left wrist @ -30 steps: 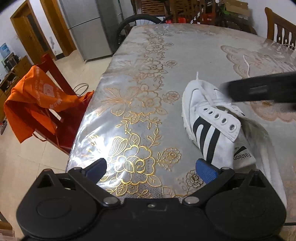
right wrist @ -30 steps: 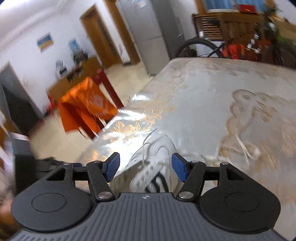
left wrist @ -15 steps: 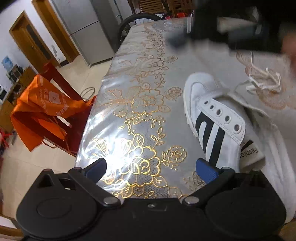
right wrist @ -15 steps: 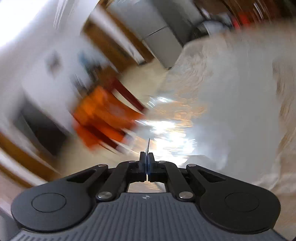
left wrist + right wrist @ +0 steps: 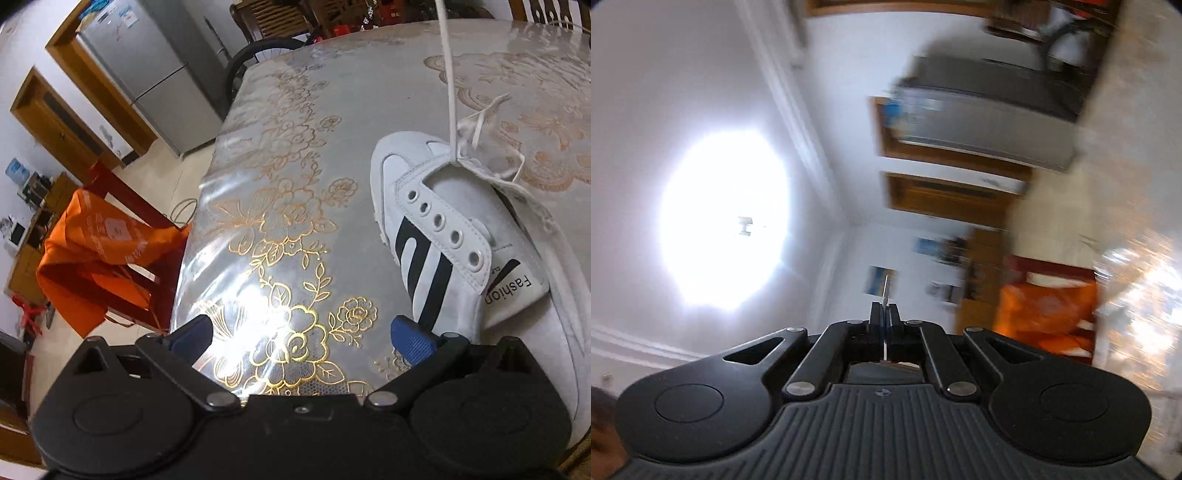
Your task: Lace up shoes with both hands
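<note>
A white shoe (image 5: 439, 221) with black stripes lies on the table at the right of the left wrist view, its eyelets bare. A white lace (image 5: 448, 74) runs taut from the shoe's toe end straight up out of the picture; more of it lies bunched beside the toe. My left gripper (image 5: 301, 336) hovers over the table just left of the shoe's heel, open and holding nothing. My right gripper (image 5: 885, 312) is raised and rolled toward the ceiling, shut on the lace, whose stiff tip (image 5: 886, 290) pokes out past the pads.
The table (image 5: 295, 147) wears a glossy cloth with gold flowers and ends at the left. Beyond that edge stands a red chair draped with an orange bag (image 5: 99, 254). A fridge (image 5: 155, 74), doors and wooden chairs lie further off.
My right gripper closed on the lace at the shoe, then swung up and rolled, pulling the lace taut. The left gripper rolled a little and stayed open.
</note>
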### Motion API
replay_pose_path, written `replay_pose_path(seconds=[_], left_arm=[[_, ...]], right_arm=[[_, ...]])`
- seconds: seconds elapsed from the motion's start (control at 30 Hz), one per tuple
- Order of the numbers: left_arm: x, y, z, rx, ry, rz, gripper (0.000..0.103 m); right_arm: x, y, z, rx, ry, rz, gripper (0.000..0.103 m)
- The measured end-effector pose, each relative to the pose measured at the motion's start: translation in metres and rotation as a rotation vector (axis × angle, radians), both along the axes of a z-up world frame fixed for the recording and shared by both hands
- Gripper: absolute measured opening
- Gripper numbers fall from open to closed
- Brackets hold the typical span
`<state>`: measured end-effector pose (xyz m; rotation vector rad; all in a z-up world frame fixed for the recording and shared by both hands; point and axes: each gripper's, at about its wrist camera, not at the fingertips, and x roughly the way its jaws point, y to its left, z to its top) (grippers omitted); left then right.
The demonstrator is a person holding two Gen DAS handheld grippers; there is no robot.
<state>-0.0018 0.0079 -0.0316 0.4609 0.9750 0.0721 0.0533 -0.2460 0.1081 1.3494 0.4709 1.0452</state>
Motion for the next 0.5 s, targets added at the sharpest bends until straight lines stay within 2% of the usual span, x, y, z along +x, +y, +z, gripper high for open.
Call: replay_pose_path(seconds=[0.13, 0.2, 0.3, 0.4, 0.5], left_arm=[[0.000, -0.005, 0.000, 0.025, -0.005, -0.019, 0.103], [0.000, -0.008, -0.001, 0.035, -0.006, -0.029, 0.103], [0.001, -0.011, 0.000, 0.033, -0.005, -0.041, 0.103], [-0.001, -0.016, 0.000, 0.049, -0.016, -0.070, 0.103], [-0.002, -0.016, -0.001, 0.052, -0.029, -0.078, 0.103]], right_arm=[[-0.015, -0.028, 0.058, 0.012, -0.165, -0.091, 0.001], [-0.027, -0.045, 0.091, -0.012, -0.262, -0.147, 0.001], [-0.042, -0.064, 0.128, -0.025, -0.361, -0.206, 0.001], [-0.058, -0.076, 0.158, -0.114, -0.440, -0.281, 0.001], [-0.061, -0.072, 0.154, -0.262, -0.417, -0.290, 0.001]])
